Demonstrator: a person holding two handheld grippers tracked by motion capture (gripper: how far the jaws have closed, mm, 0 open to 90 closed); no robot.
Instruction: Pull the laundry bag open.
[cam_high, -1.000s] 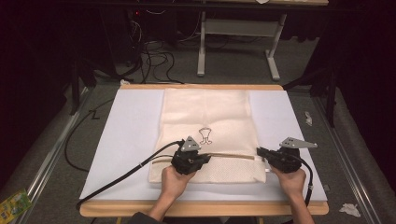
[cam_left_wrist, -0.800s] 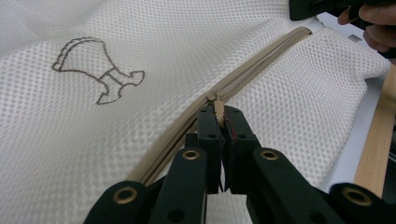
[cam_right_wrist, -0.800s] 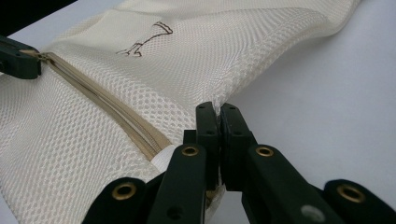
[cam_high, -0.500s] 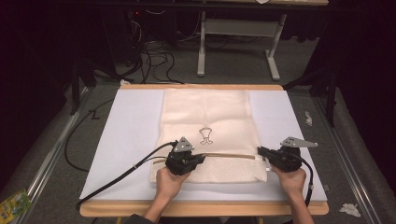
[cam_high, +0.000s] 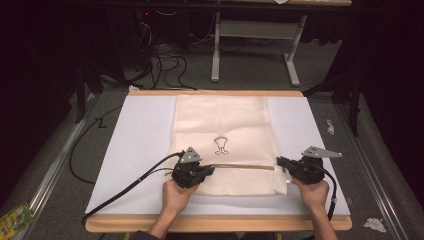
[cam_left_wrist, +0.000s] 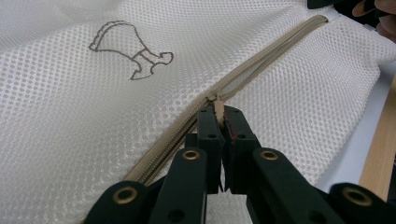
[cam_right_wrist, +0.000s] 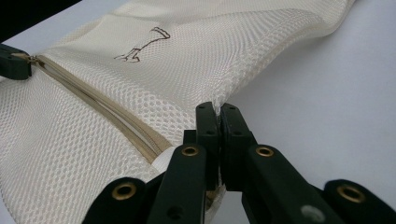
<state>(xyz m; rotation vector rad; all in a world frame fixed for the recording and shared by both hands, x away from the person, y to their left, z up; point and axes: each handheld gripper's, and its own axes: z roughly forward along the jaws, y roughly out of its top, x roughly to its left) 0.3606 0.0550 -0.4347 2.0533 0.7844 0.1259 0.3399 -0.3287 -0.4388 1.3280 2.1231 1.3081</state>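
White table cover: cream mesh bag, outline print; left gripper pinching zipper pull, right gripper clamping bag edge.

light: bright tabletop, dark surroundings | focus: close-ups sharp, high view soft

your high view hangs above your side of the table, looking forward and down. each gripper view rides low and close over the mesh bag — both share its zipper and printed emblem, seen from opposite ends.
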